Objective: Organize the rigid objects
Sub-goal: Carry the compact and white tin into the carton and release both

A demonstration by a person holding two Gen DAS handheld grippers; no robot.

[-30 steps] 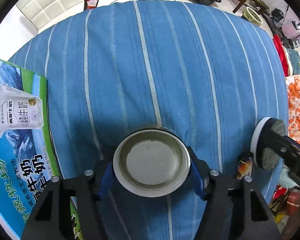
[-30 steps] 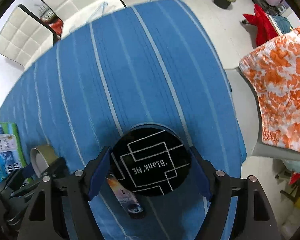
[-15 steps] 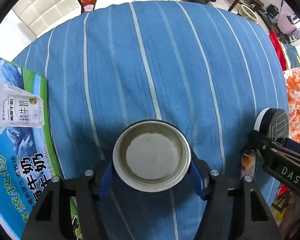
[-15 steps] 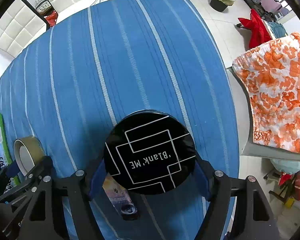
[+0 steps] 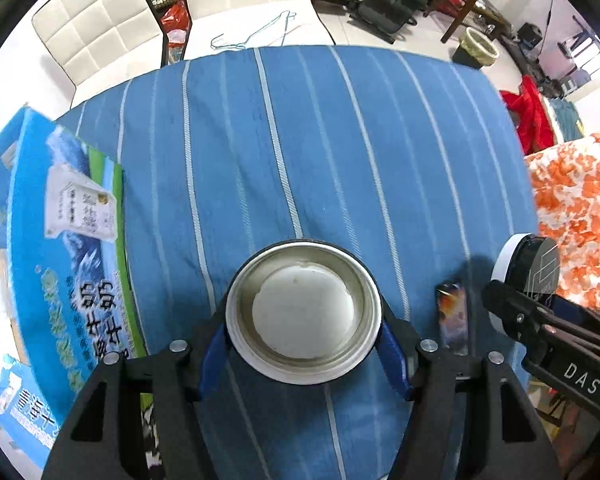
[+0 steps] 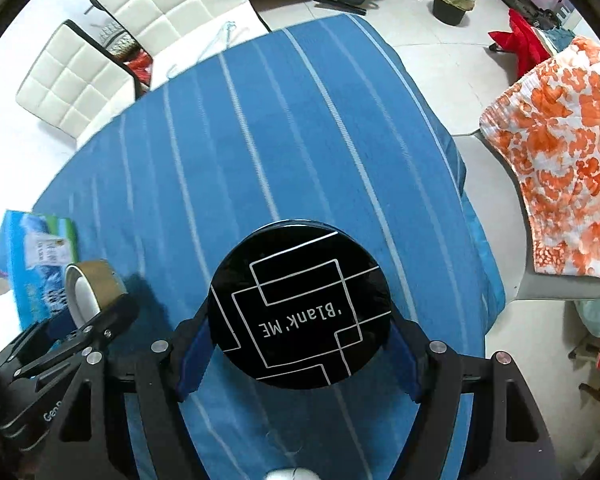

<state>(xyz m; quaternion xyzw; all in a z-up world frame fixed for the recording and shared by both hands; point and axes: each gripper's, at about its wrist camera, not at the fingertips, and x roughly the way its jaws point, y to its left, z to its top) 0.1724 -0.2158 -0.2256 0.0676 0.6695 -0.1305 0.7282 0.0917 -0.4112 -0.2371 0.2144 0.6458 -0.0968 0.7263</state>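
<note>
- Left wrist view: your left tool [image 5: 303,354] pinches a roll of tape [image 5: 303,312] by its rim, above the blue striped counter [image 5: 300,152]. Only this view shows the small printed tube [image 5: 453,318] lying on the cloth near your right tool [image 5: 540,300], and the milk carton box [image 5: 60,240] in full.
- Right wrist view: your right tool [image 6: 300,354], its jaws having just closed further, pinches the black round tin [image 6: 300,306] marked "Blank ME". Only here can you read that lettering.
</note>
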